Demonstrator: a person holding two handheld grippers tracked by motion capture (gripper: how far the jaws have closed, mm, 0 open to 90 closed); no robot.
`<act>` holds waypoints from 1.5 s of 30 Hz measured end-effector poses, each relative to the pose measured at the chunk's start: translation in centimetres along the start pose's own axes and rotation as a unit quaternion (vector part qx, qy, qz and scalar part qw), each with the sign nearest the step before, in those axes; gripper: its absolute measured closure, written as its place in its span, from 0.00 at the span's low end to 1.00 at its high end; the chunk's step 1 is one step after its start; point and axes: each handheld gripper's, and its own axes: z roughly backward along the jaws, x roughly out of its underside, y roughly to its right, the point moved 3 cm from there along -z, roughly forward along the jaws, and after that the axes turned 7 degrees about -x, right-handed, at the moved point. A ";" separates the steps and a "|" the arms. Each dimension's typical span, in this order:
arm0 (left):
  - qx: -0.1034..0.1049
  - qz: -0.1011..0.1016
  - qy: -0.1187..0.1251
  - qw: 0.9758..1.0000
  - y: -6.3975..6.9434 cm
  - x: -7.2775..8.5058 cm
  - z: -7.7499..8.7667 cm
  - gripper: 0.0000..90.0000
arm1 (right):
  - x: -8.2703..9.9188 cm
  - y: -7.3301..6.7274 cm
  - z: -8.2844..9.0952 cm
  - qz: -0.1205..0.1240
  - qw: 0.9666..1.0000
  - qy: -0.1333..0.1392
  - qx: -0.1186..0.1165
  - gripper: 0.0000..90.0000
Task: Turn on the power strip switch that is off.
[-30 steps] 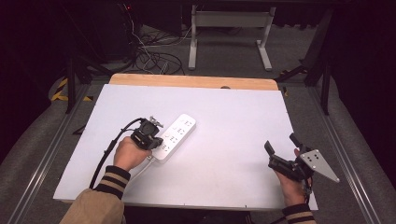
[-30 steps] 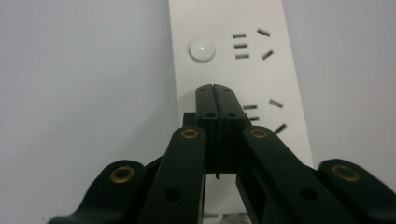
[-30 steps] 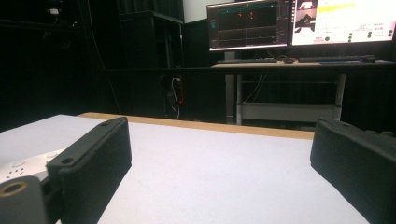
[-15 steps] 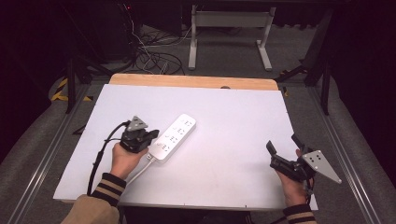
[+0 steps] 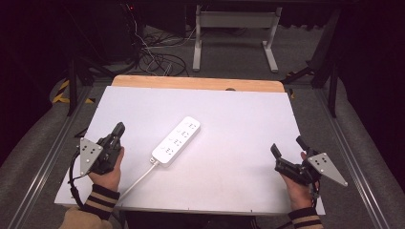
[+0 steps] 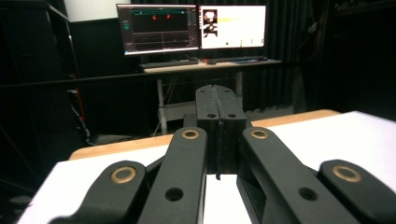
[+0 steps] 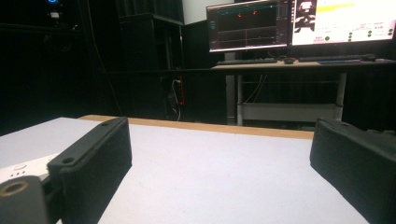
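A white power strip lies slantwise in the middle of the white table, its white cable trailing toward the front edge. My left gripper rests near the table's left edge, well apart from the strip, pointing away from me. In the left gripper view its jaws are pressed together with nothing between them. At the front right, my right gripper stands open and empty, with bare table showing between its jaws. One end of the strip shows low at the left of the right gripper view.
A wooden strip runs along the table's far edge. Beyond it stand a desk frame and tangled floor cables. Two lit monitors sit on a desk in the dark background.
My left hand has drawn leftward away from the power strip to the table's left edge, jaws still shut. The strip and the right gripper have stayed where they were.
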 end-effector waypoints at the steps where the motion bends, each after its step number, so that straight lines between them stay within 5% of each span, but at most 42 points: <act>1: 0.000 0.000 -0.001 1.000 0.1 0.1 0.0 1.00 | 0.0 0.0 -0.1 0.001 1.000 -0.001 0.000 0.07; 12: -0.019 0.004 0.003 1.000 -0.5 0.1 0.0 0.99 | 0.0 0.0 0.2 0.002 1.000 0.000 -0.001 0.07; 16: -0.025 0.004 0.019 0.999 -0.3 0.2 -0.3 0.55 | 0.0 0.0 0.2 0.002 1.000 0.000 0.002 0.07; 18: -0.057 0.004 0.032 0.998 -0.1 0.3 -0.6 0.29 | -0.1 -0.1 0.3 0.002 1.000 0.001 0.002 0.07; 19: -0.057 0.004 0.032 0.998 -0.1 0.3 -0.6 0.19 | -0.1 -0.1 0.4 0.003 1.000 0.001 0.001 0.07; 22: -0.079 0.008 0.024 0.997 -0.2 0.2 -1.0 0.03 | 0.0 0.0 0.4 0.001 1.000 0.000 0.002 0.07; 26: -0.095 0.012 0.025 0.995 -0.4 0.5 -1.1 0.00 | 0.0 0.0 0.4 0.001 1.000 0.001 0.001 0.07; 45: -0.094 0.016 0.014 0.995 -0.7 1.0 -1.2 0.00 | -0.1 -0.2 -0.1 0.002 1.000 0.001 -0.004 0.07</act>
